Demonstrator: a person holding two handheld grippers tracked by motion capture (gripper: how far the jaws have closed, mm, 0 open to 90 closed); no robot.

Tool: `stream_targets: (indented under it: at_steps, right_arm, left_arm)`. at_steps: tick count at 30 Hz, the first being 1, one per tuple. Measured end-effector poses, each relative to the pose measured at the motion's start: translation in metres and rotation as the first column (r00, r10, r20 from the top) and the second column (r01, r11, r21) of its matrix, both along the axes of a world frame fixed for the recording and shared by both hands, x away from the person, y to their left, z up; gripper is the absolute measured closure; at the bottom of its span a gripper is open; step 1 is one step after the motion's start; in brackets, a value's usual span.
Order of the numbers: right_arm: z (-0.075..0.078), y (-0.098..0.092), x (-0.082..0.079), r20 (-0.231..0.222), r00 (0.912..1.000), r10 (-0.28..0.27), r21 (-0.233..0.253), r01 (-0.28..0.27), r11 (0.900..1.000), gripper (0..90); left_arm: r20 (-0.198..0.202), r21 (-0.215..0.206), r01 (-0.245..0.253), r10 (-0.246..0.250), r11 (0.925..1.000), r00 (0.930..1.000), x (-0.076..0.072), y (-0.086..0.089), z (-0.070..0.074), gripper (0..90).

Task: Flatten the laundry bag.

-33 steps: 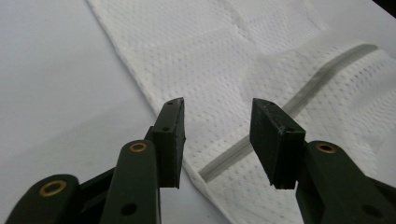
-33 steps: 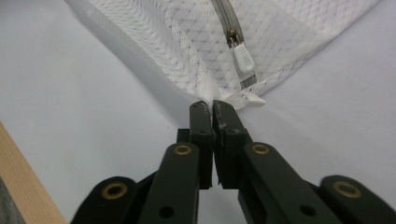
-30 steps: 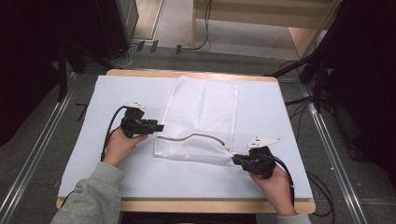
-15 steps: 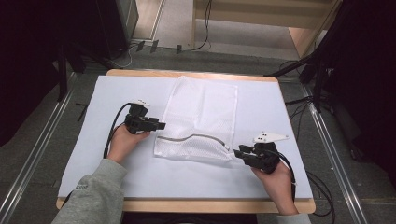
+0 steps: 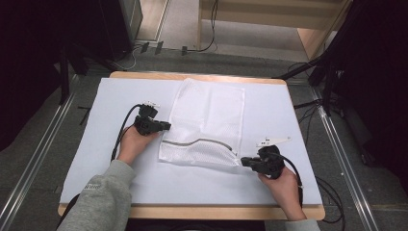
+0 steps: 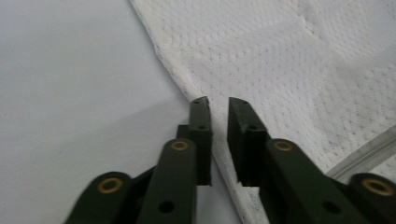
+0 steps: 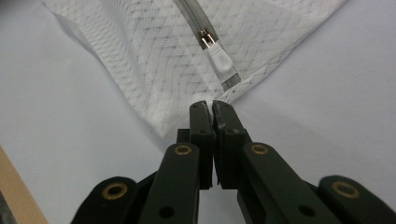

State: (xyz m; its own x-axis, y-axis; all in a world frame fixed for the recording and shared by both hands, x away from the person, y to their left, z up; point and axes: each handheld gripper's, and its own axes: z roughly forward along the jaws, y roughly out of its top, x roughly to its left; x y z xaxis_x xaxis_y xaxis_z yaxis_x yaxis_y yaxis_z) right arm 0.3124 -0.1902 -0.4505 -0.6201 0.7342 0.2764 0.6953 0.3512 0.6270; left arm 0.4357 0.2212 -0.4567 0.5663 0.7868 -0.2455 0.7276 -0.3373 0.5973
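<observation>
We are in a lab-type recording bay. The surface (image 5: 293, 120) sits between metal floor rails (image 5: 33, 163), with black curtains (image 5: 380, 57) at both sides. Loose cables (image 5: 192, 48) run across the grey floor behind.

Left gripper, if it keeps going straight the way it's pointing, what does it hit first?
The left gripper would first meet the side edge of the white mesh bag, which lies right at its open jaw tips; whether they already touch the fabric is unclear.

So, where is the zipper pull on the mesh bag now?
The zipper pull sits at the bag's near right corner, just ahead of the right tongs, which pinch that corner. In the high view it lies beside the person's right hand.
</observation>
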Motion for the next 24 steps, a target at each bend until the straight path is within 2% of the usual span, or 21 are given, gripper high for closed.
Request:
stream_targets:
  at_steps: [3, 10, 15, 20, 24]
  right_arm:
    - [0.002, -0.004, -0.002, 0.004, 1.0, -0.005, -0.004, 0.005, 1.0, 90.0]
    - [0.003, -0.019, -0.012, 0.004, 0.9997, -0.024, -0.036, 0.024, 0.999, 90.0]
    - [0.0, -0.02, -0.017, -0.011, 0.9998, -0.014, -0.081, 0.013, 0.997, 90.0]
    - [0.0, -0.026, -0.019, -0.01, 0.9997, -0.023, -0.06, 0.023, 0.998, 88.6]
    - [0.004, -0.029, -0.019, 0.035, 0.9989, -0.031, -0.018, 0.032, 0.999, 76.2]
  left_arm:
    - [0.001, 0.017, 0.004, -0.004, 0.9998, 1.0, -0.001, -0.003, 0.001, 90.0]
    - [-0.047, -0.005, -0.02, 0.02, 0.9998, 0.9987, 0.001, 0.005, 0.003, 90.0]
    - [-0.066, -0.009, -0.003, 0.002, 1.0, 0.9978, -0.001, 0.006, 0.004, 90.0]
    - [-0.071, -0.032, 0.008, -0.01, 0.9995, 0.9974, -0.005, 0.007, 0.005, 90.0]
    - [-0.066, -0.032, 0.022, -0.024, 0.9993, 0.9975, -0.012, 0.008, 0.007, 90.0]
